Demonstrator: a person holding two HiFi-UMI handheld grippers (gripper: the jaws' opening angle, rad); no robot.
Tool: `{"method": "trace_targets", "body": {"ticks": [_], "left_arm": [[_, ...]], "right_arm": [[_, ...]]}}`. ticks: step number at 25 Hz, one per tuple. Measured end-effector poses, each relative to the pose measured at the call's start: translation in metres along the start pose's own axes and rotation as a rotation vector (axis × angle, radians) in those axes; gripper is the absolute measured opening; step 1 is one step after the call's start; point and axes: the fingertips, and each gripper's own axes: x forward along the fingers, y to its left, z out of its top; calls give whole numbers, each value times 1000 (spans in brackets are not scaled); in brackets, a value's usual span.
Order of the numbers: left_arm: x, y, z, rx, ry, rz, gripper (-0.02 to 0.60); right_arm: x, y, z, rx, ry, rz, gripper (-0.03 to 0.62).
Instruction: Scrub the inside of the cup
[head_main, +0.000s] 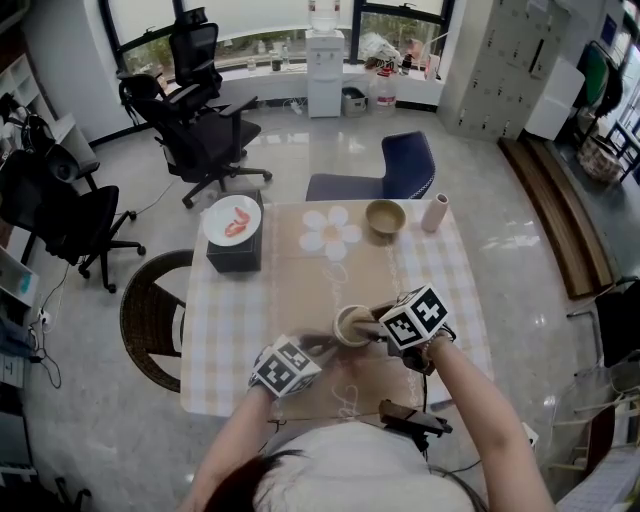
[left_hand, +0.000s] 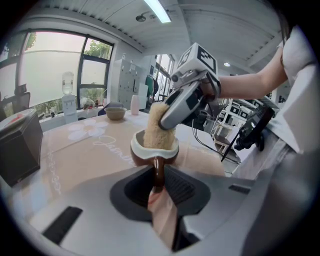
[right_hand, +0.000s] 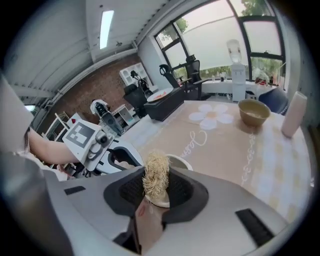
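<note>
Head view: at the near edge of the checked table (head_main: 225, 320), the cup (head_main: 350, 326) stands between two hand-held tools. The left gripper (head_main: 322, 347) comes in from the cup's near-left, and the right gripper (head_main: 374, 326) reaches in from its right. A bowl (head_main: 385, 216) sits well beyond the cup.

Left gripper view: the left tool's jaws are clamped on the cup's dark handle (left_hand: 158, 172), which holds the cup upright on the table. A loofah scrubber (left_hand: 159, 129) stands in the cup's mouth and rises above its pale rim, with the right tool bearing on it from above.

Right gripper view: the right tool's jaws are closed tight on the loofah's base, and its frayed end points toward the cup just ahead.

The scrubbing looks to be under way. To do it well, the handle grip should stay firm so the cup cannot tip. The loofah should press against the inner wall and sweep round it down to the bottom.
</note>
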Motion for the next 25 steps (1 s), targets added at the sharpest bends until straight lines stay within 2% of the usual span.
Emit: {"method": "trace_targets", "body": {"ticks": [4,8,10,17,22,25], "left_arm": [[1,1,1,4,-6,-2,69],[-1,0,1,0,-4,-6,69],[-2,0,1,-1,0,-6,69],[0,0,0,-4,-4,-1,70],[0,0,0,-6,-2,1,69],[0,0,1,-4,-5,-1,69]], "right_arm": [[-18,11,11,-52,-125,24,97],[-25,32,15,-124,-164,67,97],[-23,40,14,-173,-152,72,97],[-9,48,11,-410,-83,3,97],[-2,49,13,-631,-11,-73,97],[3,49,16,-698,23,-106,97]]}}
